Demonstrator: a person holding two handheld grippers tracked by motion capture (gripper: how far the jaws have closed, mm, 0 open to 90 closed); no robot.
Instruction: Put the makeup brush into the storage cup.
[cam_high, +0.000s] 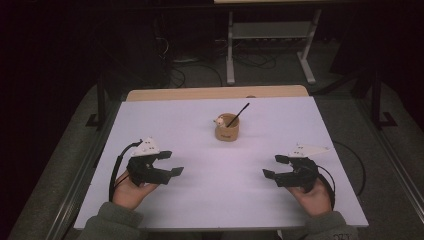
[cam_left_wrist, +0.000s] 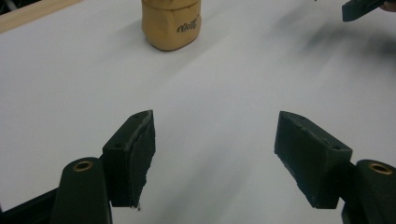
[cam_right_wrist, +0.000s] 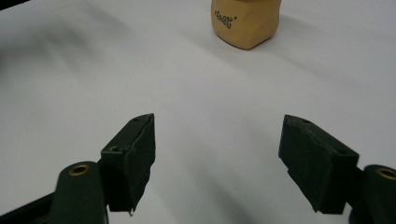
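Note:
A small tan cup stands upright on the white table top, a little beyond the middle. A black stick leans out of it to the right, and a small pale figure sits at its left rim. The cup carries dark lettering and appears again in the right gripper view as the cup. My left gripper rests at the near left, open and empty. My right gripper rests at the near right, also open and empty. Both point inward, well short of the cup.
The table's wooden far edge runs behind the white top. Beyond it on the dark floor stand a metal frame and loose cables. The other gripper's jaw tip shows at the top right of the left gripper view.

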